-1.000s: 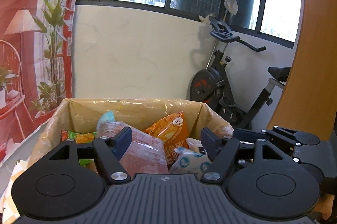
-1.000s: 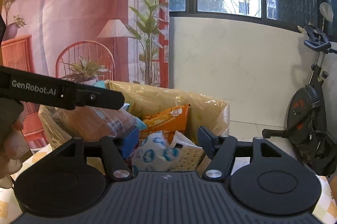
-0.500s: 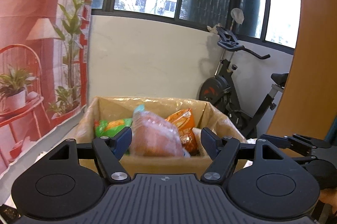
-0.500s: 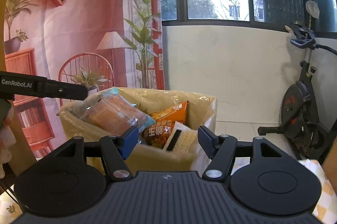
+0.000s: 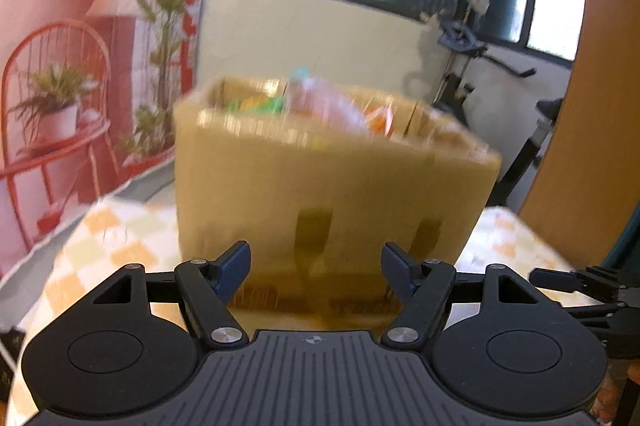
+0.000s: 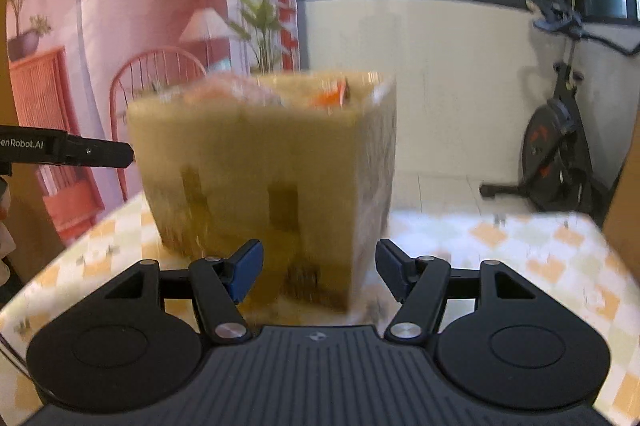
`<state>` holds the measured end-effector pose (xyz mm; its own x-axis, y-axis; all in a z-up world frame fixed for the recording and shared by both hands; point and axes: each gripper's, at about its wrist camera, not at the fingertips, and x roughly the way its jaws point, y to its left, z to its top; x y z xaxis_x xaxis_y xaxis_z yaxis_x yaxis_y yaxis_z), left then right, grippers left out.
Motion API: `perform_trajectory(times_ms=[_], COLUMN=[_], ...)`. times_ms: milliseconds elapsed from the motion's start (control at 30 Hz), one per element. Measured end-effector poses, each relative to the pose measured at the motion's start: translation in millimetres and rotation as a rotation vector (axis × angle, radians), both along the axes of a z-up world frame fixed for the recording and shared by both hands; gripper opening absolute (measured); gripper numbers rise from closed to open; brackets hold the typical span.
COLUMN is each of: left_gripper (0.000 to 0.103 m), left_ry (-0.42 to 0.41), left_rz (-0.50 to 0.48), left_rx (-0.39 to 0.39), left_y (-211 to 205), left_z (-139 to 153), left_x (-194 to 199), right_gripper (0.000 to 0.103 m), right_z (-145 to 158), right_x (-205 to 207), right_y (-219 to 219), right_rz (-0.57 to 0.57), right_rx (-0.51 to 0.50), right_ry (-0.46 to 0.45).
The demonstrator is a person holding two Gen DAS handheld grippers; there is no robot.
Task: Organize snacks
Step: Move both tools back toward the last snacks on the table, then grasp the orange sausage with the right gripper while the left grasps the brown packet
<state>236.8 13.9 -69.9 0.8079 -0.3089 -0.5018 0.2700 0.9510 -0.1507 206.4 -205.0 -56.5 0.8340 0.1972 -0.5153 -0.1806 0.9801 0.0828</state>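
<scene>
- The left tongs (image 5: pixel 315 272) are spread wide apart and hold nothing.
- The right tongs (image 6: pixel 319 270) are spread wide apart too, and hold nothing.
- The snacks (image 5: pixel 320 103) sit inside a tall cardboard box (image 5: pixel 332 181). Only their tops peek over the rim.
- The box stands near the far edge of the worktop (image 6: pixel 520 250), just in front of both tongs.
- The box looks stiff and brown, with a shiny see-through wrap over its sides. Its walls are flat and its corners are square.
- The snack bags look soft and crinkly. One is pale pink, one is orange (image 6: pixel 330 95) and one is green (image 5: pixel 256 104). The view is blurry, so I cannot read them.
- The worktop has a cloth with yellow and white squares.
- I think the snacks are all in the box now, so this step looks close to done.
- If more tidying is needed, the next move calls for lifting the tongs up over the rim, then pinching one bag gently so it does not get crushed.
- The box is tall, so a hard bump could tip it.
</scene>
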Motion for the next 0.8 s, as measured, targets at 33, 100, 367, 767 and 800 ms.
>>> perform_trajectory(times_ms=[33,100,367,767,800], left_gripper=[0.074,0.074,0.074,0.074,0.074], left_ry=[0.014,0.035,0.090,0.152,0.153], left_rz=[0.005,0.014,0.031,0.045,0.044], left_rx=[-0.001,-0.002,0.009,0.001,0.002], left_y=[0.2,0.3,-2.0,-0.6,-1.0], left_z=[-7.2,-18.8,-47.3,-72.3,-72.9], left_x=[-1.5,-5.1,-12.0,-19.7,-20.1], right_gripper=[0.066,0.066,0.066,0.054,0.046], right_z=[-7.5,-21.1,-74.9,-104.1,-104.6], right_x=[-3.1,-9.8,-25.6,-23.6,-23.3], right_y=[-1.3,-5.4,-16.7,-1.4,-1.5], right_rz=[-0.005,-0.028,-0.124,-0.184,-0.178], right_rx=[0.004,0.011,0.049,-0.080,-0.083], right_ry=[0.020,0.052,0.219,0.275,0.268])
